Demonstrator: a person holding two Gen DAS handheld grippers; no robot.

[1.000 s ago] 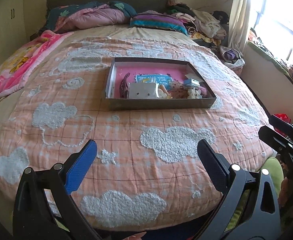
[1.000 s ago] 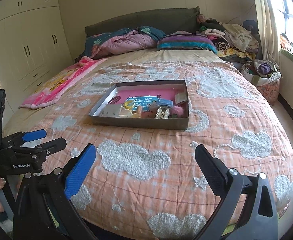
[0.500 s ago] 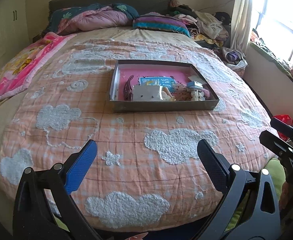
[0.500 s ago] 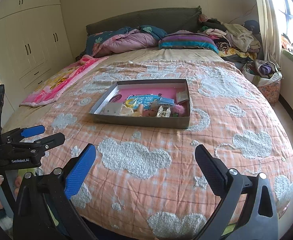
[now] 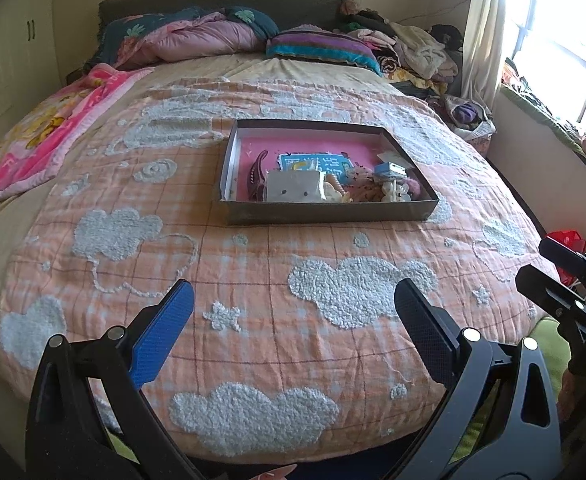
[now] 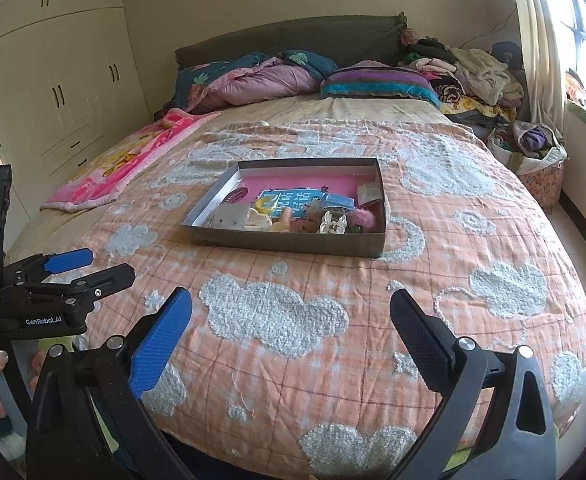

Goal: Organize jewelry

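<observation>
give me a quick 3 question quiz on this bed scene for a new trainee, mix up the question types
1. True or false: the left gripper is shut on a hair clip.
2. Multiple choice: the grey tray holding the jewelry sits on
A. the orange cloud quilt
B. the pink blanket
C. the striped pillow
3. Fill in: inside the tray, the silver pouch lies near the ____ wall, the one closest to the grippers.

Key
1. False. Both it and the right gripper are open and empty, above the quilt's near edge.
2. A
3. front
</observation>
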